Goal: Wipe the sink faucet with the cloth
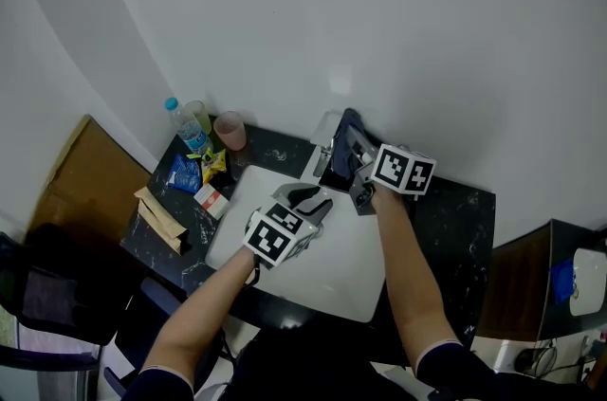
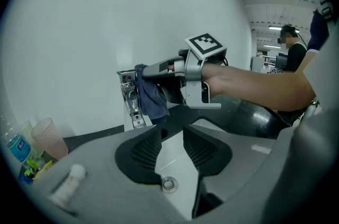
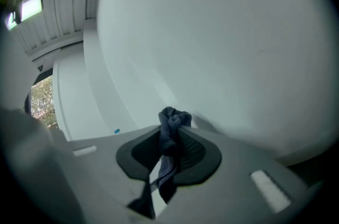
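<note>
The chrome faucet (image 1: 324, 149) stands at the back rim of the white sink (image 1: 351, 271). My right gripper (image 1: 353, 151) is up at the faucet's top, shut on a dark blue cloth (image 1: 347, 126). In the left gripper view the cloth (image 2: 151, 96) hangs from the right gripper (image 2: 154, 70) against the faucet (image 2: 130, 101). In the right gripper view the cloth (image 3: 168, 135) is bunched between the pads and only the white wall shows beyond. My left gripper (image 1: 308, 198) hovers over the basin, open and empty, with the drain (image 2: 168, 184) below its jaws.
On the black counter left of the sink stand a water bottle (image 1: 187, 129), a pink cup (image 1: 230, 131), snack packets (image 1: 190, 172) and brown paper sachets (image 1: 161, 217). The white wall rises right behind the faucet. A person stands far off in the left gripper view.
</note>
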Action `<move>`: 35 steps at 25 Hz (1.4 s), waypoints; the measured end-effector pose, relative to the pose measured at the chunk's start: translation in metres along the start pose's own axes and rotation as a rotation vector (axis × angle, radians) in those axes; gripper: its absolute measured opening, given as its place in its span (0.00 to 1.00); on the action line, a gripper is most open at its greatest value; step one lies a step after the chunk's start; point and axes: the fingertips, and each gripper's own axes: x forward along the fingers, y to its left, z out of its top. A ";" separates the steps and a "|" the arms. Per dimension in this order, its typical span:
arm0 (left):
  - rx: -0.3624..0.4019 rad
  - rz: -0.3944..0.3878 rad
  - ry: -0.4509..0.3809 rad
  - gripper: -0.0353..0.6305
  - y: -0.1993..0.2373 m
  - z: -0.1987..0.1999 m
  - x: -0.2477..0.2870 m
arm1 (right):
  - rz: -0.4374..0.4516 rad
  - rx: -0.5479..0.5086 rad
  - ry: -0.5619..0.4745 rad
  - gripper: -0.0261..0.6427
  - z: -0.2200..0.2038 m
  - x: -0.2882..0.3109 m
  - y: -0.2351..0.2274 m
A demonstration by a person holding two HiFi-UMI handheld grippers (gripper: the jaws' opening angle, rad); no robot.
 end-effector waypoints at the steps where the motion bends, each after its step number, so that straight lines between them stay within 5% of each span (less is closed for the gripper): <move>1: -0.001 -0.003 0.001 0.25 -0.001 -0.001 0.000 | 0.013 -0.005 -0.007 0.12 0.004 -0.002 0.005; 11: -0.016 -0.009 0.016 0.25 -0.001 -0.009 0.001 | 0.091 -0.077 -0.029 0.12 0.011 -0.015 0.040; 21: -0.038 -0.006 0.035 0.25 -0.005 -0.023 -0.002 | -0.088 -0.028 0.130 0.12 -0.058 -0.004 -0.029; 26: -0.068 0.026 0.007 0.25 -0.008 -0.022 -0.011 | -0.131 -0.157 0.215 0.12 -0.069 -0.004 -0.036; 35: -0.145 0.057 -0.168 0.20 -0.021 -0.004 -0.060 | -0.031 -0.434 0.084 0.14 -0.056 -0.070 0.053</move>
